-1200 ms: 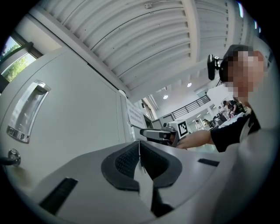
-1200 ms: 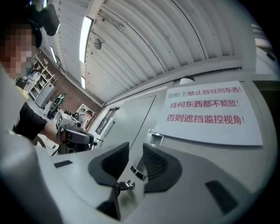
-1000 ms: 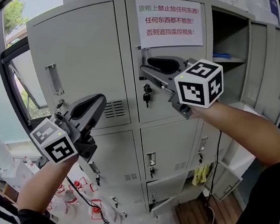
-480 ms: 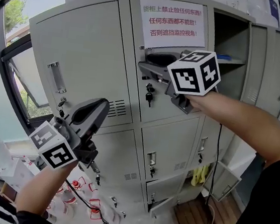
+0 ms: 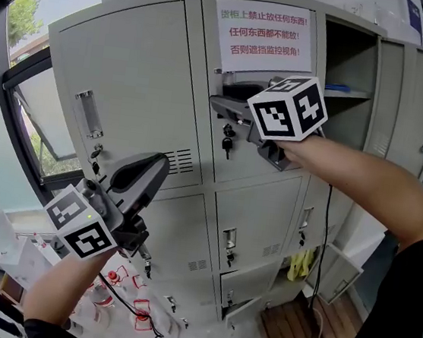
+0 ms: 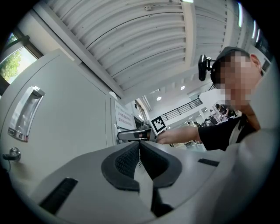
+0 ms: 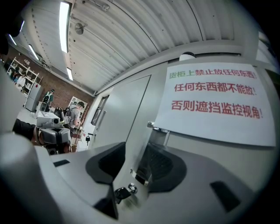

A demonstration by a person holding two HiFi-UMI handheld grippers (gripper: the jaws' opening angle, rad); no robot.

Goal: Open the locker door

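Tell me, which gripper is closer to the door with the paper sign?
Right. The right gripper is at that door; its jaws have just been opening, with the handle between them. The left gripper hangs lower left, off it, jaws together.

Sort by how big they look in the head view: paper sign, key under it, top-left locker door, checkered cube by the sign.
Top-left locker door
Paper sign and checkered cube: look alike; the cube is nearer the camera, so unranked
Key
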